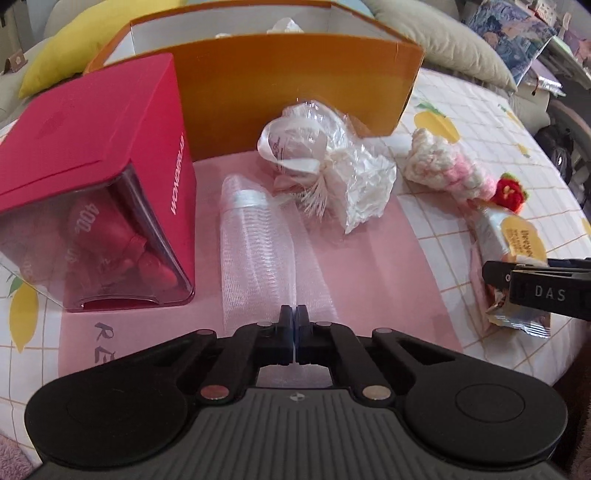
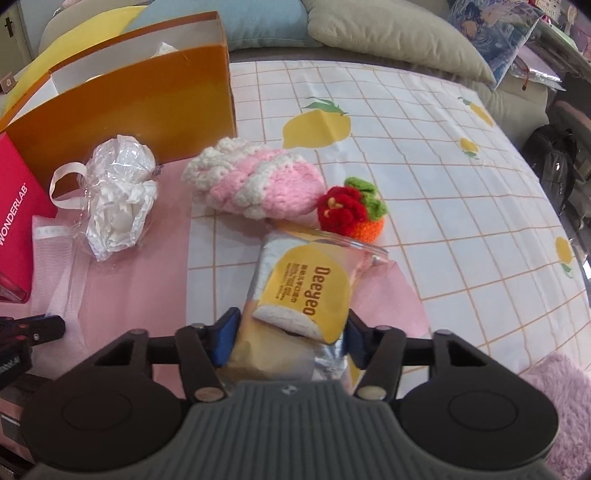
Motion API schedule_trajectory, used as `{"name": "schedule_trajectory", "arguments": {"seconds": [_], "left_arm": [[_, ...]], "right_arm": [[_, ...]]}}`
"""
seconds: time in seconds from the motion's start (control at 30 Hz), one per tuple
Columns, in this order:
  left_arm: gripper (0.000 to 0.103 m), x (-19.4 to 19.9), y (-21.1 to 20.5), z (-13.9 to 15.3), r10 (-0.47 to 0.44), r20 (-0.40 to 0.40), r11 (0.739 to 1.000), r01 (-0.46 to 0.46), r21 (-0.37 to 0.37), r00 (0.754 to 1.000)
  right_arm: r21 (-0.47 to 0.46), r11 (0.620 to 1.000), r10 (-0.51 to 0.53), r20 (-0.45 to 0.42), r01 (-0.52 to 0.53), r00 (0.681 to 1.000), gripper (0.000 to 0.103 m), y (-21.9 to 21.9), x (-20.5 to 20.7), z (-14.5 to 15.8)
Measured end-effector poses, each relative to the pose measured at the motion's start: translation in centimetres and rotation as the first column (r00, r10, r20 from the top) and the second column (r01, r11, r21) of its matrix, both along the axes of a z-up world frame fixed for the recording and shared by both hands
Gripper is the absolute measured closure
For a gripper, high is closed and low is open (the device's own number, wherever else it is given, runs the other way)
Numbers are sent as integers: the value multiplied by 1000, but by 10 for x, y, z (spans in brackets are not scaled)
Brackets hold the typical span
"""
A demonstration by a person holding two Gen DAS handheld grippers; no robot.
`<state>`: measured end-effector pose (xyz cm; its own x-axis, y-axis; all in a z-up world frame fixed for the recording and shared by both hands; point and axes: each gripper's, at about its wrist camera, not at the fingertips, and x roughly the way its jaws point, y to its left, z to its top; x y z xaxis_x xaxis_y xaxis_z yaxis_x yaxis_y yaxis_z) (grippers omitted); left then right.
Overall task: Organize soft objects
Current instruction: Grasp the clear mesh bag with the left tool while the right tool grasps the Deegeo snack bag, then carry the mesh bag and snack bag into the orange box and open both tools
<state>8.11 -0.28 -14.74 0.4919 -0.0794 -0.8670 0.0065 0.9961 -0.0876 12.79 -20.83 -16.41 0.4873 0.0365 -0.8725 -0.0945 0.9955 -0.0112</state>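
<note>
My left gripper (image 1: 294, 317) is shut on the near end of a white mesh pouch (image 1: 255, 243) that lies on a pink cloth (image 1: 376, 266). My right gripper (image 2: 291, 328) is shut on a silver and yellow Deeyeo tissue pack (image 2: 306, 291); it also shows in the left wrist view (image 1: 517, 240). A plastic-wrapped white bundle with a ribbon (image 1: 325, 166) (image 2: 118, 195) lies before an open orange box (image 1: 295, 92) (image 2: 140, 107). A pink and white crocheted piece (image 2: 255, 181) (image 1: 447, 166) and a red crocheted flower (image 2: 351, 210) (image 1: 511, 194) lie beside the pack.
A red WONDERLAB box (image 1: 92, 192) lies on its side at the left. The surface is a lemon-print checked cloth (image 2: 424, 166). Yellow, blue and grey-green cushions (image 2: 391, 33) line the far edge. A lilac fluffy item (image 2: 565, 398) sits at the near right.
</note>
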Motion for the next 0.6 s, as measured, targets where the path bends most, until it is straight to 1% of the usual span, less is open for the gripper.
{"name": "schedule_trajectory", "arguments": {"seconds": [0.03,0.07,0.17,0.3,0.43,0.53,0.6], "left_arm": [[103,-4,0,4,-8,22,1000,8,-3,1000],[103,-7,0,9,-15,38,1000,15,-11,999],[103,-13,6,24,-16,66,998,20,-59,998],[103,-22,12,43,-8,101,995,18,-102,995],[103,-34,19,64,-2,141,986,25,-164,990],[103,-44,25,84,4,181,981,31,-190,984],[103,-45,28,95,0,217,981,42,-189,976]], "right_arm": [[-1,1000,-3,5,3,1000,59,-1,-1,2],[8,1000,-4,5,4,1000,62,-3,-2,4],[52,998,-16,-11,17,1000,66,-8,-6,12],[71,997,-4,-9,5,1000,67,-8,-16,28],[99,995,19,-7,-18,1000,67,-4,-26,49],[142,989,34,-14,-32,999,67,-2,-35,65],[170,983,65,11,-66,998,67,2,-40,78]]}}
